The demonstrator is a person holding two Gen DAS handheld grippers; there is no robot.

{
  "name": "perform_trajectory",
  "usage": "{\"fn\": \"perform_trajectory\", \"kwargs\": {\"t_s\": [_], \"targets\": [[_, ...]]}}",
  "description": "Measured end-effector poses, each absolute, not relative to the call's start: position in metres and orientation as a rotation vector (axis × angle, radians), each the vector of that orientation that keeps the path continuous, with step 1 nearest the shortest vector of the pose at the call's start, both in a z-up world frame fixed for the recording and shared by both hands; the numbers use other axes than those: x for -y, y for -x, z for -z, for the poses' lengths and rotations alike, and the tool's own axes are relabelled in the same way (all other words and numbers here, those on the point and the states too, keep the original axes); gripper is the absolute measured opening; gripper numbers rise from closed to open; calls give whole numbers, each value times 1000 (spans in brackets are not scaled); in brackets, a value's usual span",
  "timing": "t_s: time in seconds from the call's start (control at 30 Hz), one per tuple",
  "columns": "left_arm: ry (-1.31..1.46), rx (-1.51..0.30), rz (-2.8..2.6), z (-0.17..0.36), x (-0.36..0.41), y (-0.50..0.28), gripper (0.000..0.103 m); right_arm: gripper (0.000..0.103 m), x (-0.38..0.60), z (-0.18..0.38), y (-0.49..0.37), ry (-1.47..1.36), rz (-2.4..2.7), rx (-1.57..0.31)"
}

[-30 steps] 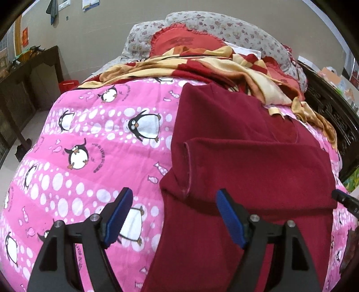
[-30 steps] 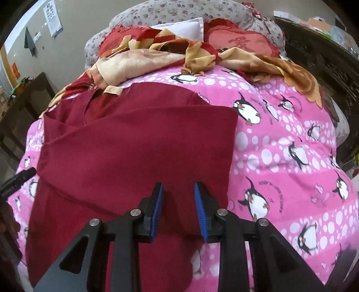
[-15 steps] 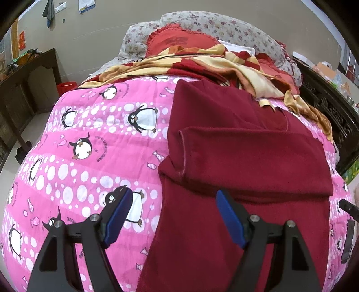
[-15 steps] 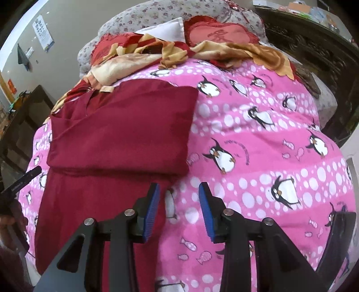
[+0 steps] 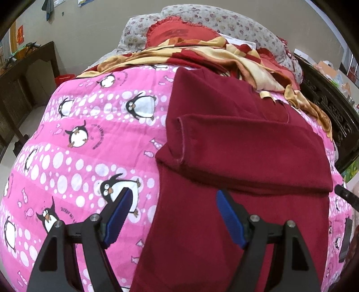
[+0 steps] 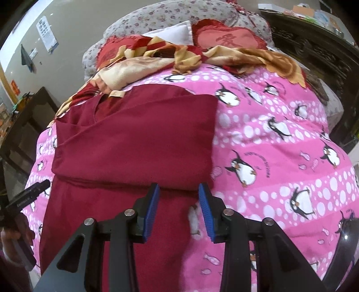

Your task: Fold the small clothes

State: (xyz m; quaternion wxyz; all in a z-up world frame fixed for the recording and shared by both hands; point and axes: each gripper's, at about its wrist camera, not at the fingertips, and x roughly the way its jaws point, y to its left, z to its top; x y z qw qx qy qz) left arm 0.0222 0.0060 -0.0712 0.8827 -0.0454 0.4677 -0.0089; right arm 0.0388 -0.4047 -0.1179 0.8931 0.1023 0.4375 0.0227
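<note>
Your left gripper (image 5: 172, 215) was spread wide with nothing between its blue pads (image 5: 117, 215), hanging above the left edge of the maroon shirt (image 5: 235, 157). Your right gripper (image 6: 179, 209) was parted more narrowly and also held nothing, poised above the shirt's right edge, just below the folded-over part. The shirt lay flat on the pink penguin quilt (image 5: 78, 157) covering the bed, its sleeves folded across the chest, with the lower body reaching toward you. Beyond its collar, a red-and-cream checked blanket (image 6: 157, 60) was bunched against a red embroidered cushion (image 6: 226, 38) and a floral pillow (image 5: 224, 20).
</note>
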Motion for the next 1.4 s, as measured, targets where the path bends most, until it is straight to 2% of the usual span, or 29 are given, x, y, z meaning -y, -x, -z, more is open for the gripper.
{"fn": "perform_trajectory", "kwargs": {"t_s": [0.17, 0.37, 0.53, 0.77, 0.8, 0.83, 0.87, 1.0, 1.1, 1.23, 1.3, 1.37, 1.4], "targets": [[145, -981, 15, 68, -22, -9, 81, 39, 404, 142, -58, -107, 32, -994], [160, -982, 26, 59, -37, 15, 85, 39, 430, 122, -17, -291, -73, -958], [185, -990, 61, 56, -41, 35, 87, 42, 438, 109, 16, -324, -220, -979], [190, -1041, 44, 69, -45, 54, 88, 43, 418, 157, 5, -377, -227, -993], [189, -1041, 46, 68, -46, 58, 88, 40, 416, 164, 1, -380, -217, -1000], [182, -1036, 48, 66, -47, 63, 88, 19, 412, 169, -3, -367, -209, -1009], [172, -1028, 51, 63, -48, 68, 88, 9, 409, 168, -2, -341, -200, -998], [142, -1007, 68, 58, -53, 83, 90, 8, 413, 158, 9, -257, -140, -964], [136, -1036, 73, 65, -54, 85, 90, 8, 423, 156, 9, -302, -131, -973], [175, -1064, 99, 71, -57, 91, 90, 9, 444, 122, 34, -353, -154, -924], [165, -1077, 99, 73, -58, 93, 90, 14, 452, 109, 52, -380, -216, -932], [164, -1081, 104, 73, -59, 97, 90, 28, 453, 103, 70, -371, -256, -953], [166, -1084, 108, 74, -60, 100, 90, 32, 449, 103, 79, -348, -271, -972]]}}
